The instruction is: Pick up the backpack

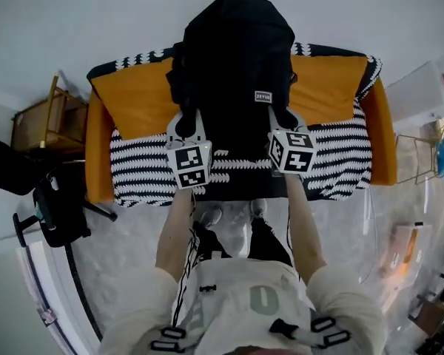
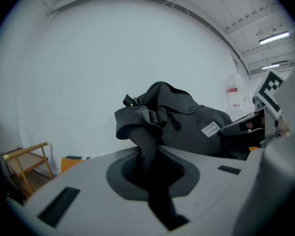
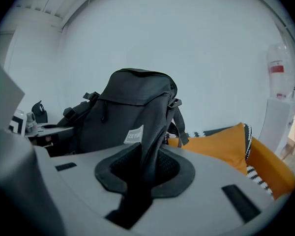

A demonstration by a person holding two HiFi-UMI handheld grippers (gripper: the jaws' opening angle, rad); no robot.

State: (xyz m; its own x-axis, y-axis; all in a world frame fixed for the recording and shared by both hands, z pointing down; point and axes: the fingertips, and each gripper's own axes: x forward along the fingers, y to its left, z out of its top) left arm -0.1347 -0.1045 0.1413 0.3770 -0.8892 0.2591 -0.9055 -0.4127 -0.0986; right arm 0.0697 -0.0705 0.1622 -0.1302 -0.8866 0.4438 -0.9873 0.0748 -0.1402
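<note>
A black backpack [image 1: 237,65] with a small grey label hangs upright in front of the sofa [image 1: 133,98], held up by both grippers. My left gripper [image 1: 185,124] is shut on a dark shoulder strap [image 2: 148,146] at the pack's left side, and the strap runs down between its jaws. At the right side, my right gripper [image 1: 285,120] is shut on a fold of the pack's black fabric [image 3: 150,146]. In the left gripper view the backpack [image 2: 191,124] rises just beyond the gripper [image 2: 152,178]. The right gripper view shows the backpack [image 3: 130,107] close ahead of the gripper [image 3: 140,173].
The sofa has orange cushions [image 3: 221,144] and a black-and-white striped cover [image 1: 144,165]. A wooden rack [image 1: 48,117] and a black bag [image 1: 59,205] stand at the left. A white unit [image 1: 429,87] and a wire stand [image 1: 418,157] are at the right. My legs and shoes [image 1: 229,220] are below.
</note>
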